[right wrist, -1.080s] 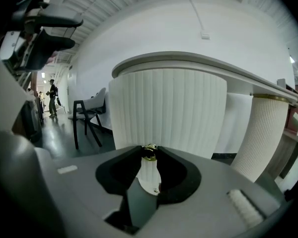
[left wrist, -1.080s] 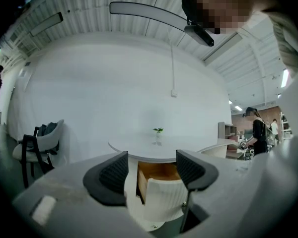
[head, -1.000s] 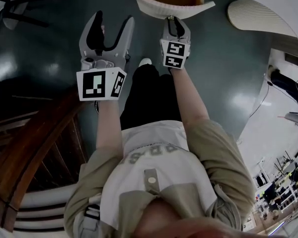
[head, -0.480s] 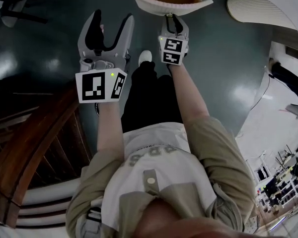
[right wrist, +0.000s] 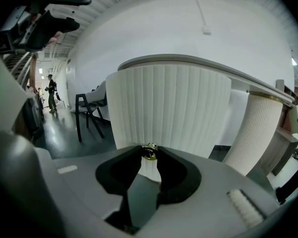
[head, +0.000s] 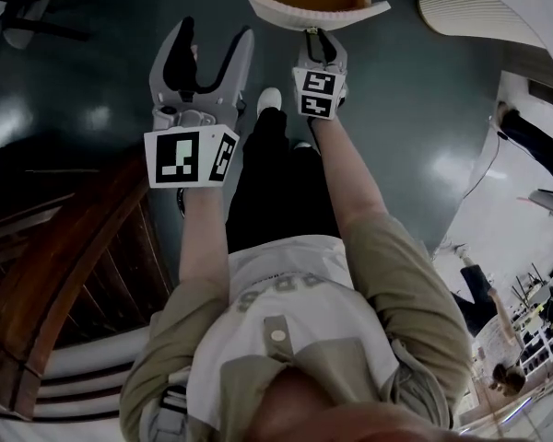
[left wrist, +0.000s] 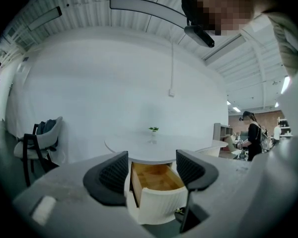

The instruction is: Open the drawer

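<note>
My right gripper (head: 320, 37) is clamped on the small brass knob (right wrist: 149, 152) of the ribbed white drawer (head: 318, 12), which stands partly out of the round table (left wrist: 154, 148). The pads seem to catch only the knob's tip, so I should pull straight and level. My left gripper (left wrist: 151, 168) hangs with its jaws apart, empty.

Straight ahead of our right claw (right wrist: 149, 153) the ribbed drawer front (right wrist: 169, 108) blocks passage. The brass knob (right wrist: 149, 152) fills its jaws, and the tabletop (right wrist: 213, 66) overhangs above. Our left claw (left wrist: 152, 170) has free air between its spread jaws, bare floor (head: 92, 90) to its left and a wooden railing (head: 64, 256) behind it.
</note>
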Available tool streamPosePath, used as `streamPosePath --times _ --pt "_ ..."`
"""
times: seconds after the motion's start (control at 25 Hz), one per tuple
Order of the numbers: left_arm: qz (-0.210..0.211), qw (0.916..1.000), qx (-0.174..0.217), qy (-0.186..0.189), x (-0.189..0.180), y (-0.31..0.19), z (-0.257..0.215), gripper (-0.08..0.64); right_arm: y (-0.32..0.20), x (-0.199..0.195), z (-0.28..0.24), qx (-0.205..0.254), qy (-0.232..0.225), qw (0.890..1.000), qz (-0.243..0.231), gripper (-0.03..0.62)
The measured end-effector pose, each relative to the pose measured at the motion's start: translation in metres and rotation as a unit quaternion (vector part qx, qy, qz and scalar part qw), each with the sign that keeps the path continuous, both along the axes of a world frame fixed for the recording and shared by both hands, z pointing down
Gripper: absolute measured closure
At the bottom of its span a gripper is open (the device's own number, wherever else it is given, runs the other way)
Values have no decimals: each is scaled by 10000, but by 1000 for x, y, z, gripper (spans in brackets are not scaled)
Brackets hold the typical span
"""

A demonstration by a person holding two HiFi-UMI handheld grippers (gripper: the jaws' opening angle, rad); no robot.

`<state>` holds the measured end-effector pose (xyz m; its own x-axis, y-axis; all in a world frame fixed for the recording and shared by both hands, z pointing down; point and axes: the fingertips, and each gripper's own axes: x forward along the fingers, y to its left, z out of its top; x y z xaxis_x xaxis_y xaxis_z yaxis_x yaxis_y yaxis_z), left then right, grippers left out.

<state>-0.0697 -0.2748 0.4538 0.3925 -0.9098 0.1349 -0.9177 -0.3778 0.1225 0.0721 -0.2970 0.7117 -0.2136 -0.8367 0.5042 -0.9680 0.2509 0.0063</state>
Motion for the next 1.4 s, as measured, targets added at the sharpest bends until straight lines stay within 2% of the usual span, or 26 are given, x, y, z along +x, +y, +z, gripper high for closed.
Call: streamPosePath --times 0.64,1.4 --pt "-67 9999 139 21 -2 -18 -21 252 26 1 2 -186 67 9998 -101 488" --pt "-99 9999 84 -59 5 1 -23 252 49 4 4 -252 115 9994 -211 488"
